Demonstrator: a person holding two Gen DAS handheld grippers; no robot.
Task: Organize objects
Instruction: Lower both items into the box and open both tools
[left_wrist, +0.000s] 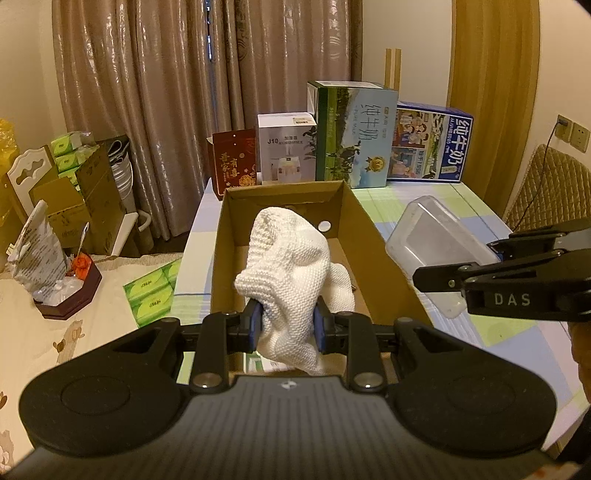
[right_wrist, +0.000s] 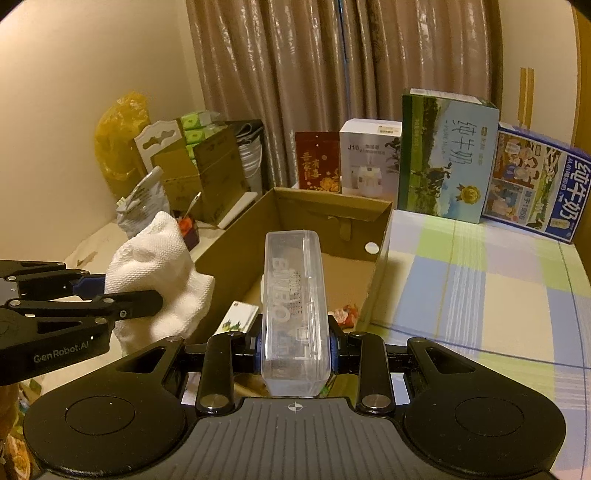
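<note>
My left gripper (left_wrist: 288, 325) is shut on a white knitted cloth (left_wrist: 288, 269) and holds it above the near end of an open cardboard box (left_wrist: 373, 236). The cloth also shows in the right wrist view (right_wrist: 155, 266), with the left gripper (right_wrist: 122, 299) around it. My right gripper (right_wrist: 295, 343) is shut on a clear plastic case (right_wrist: 295, 295) with embossed letters, held over the box (right_wrist: 236, 251). The case and the right gripper (left_wrist: 491, 258) show at the right of the left wrist view. Small packets (right_wrist: 240, 314) lie on the box floor.
Milk cartons (left_wrist: 354, 136) and other boxes (left_wrist: 284, 147) stand behind the cardboard box on a checked tablecloth (right_wrist: 480, 277). To the left is a bed with tissue packs (left_wrist: 151, 291), a small dark tray (left_wrist: 70, 299) and stacked cardboard boxes (left_wrist: 85, 195). Curtains hang behind.
</note>
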